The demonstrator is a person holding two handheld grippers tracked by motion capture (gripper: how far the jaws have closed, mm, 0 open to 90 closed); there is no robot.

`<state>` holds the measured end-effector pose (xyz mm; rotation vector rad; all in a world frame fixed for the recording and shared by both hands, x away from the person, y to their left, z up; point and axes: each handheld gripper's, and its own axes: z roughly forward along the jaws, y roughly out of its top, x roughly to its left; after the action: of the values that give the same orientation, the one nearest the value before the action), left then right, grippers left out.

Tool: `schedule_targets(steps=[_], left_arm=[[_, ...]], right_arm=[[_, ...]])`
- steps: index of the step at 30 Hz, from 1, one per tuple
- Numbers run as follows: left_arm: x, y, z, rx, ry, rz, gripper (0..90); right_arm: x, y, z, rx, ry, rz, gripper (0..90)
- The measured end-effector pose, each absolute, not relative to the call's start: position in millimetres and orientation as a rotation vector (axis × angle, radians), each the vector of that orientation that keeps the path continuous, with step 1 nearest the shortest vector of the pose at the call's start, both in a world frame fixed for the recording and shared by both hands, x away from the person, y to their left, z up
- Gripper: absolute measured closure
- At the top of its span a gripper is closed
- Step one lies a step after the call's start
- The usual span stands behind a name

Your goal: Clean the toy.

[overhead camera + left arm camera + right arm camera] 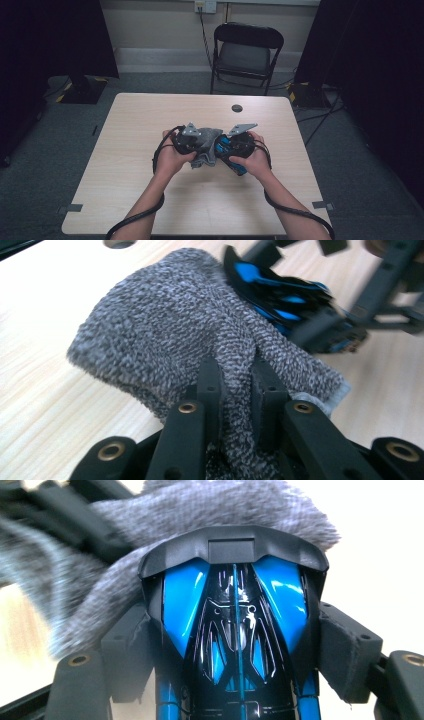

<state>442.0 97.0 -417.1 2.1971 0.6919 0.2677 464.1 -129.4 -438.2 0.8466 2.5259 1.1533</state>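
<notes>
Grey knitted cloth [200,330] lies bunched between our two grippers, over the middle of the surface [150,200]
Left gripper [236,385] is clenched on its fold; right gripper [235,645] grasps a blue-and-black object [235,630] whose long axis points into the cloth

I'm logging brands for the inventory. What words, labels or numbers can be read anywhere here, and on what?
None can be read.
Blue and black toy car, held by the right gripper: glossy panels and moulded lines, no lettering.
Grey knit cloth, pinched by the left gripper: no tag or print seen.
Wall socket: too small to read any marking.
</notes>
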Motion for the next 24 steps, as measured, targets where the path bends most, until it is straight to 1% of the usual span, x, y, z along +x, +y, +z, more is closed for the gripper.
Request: schedule_targets(steps=[6, 11, 17, 19, 20, 22, 24], left_arm=[[433.1, 99.9, -419.1, 2.197, 0.637, 0.234, 78.1], [426.9, 104.4, -428.5, 2.209, 0.636, 0.212, 78.0], [424.3, 112.0, -441.2, 2.252, 0.634, 0.179, 77.8], [423.4, 113.7, -445.9, 2.28, 0.623, 0.157, 77.4], [423.5, 114.9, -448.3, 2.32, 0.61, 0.153, 77.2], [424.5, 116.2, -453.6, 2.347, 0.623, 0.173, 74.8], [425.2, 116.9, -459.3, 2.342, 0.696, 0.195, 71.1]], right_arm=[[469.6, -133.1, -437.7, 0.87, 2.518, 1.129, 25.2], [473.5, -136.6, -438.3, 0.903, 2.508, 1.116, 25.2], [474.8, -140.8, -439.2, 0.923, 2.501, 1.108, 25.2], [474.9, -142.7, -438.6, 0.935, 2.497, 1.113, 25.2], [475.0, -143.2, -438.3, 0.933, 2.498, 1.113, 25.3], [474.7, -144.2, -437.8, 0.935, 2.495, 1.114, 25.3], [474.4, -144.6, -437.5, 0.937, 2.493, 1.118, 25.2]])
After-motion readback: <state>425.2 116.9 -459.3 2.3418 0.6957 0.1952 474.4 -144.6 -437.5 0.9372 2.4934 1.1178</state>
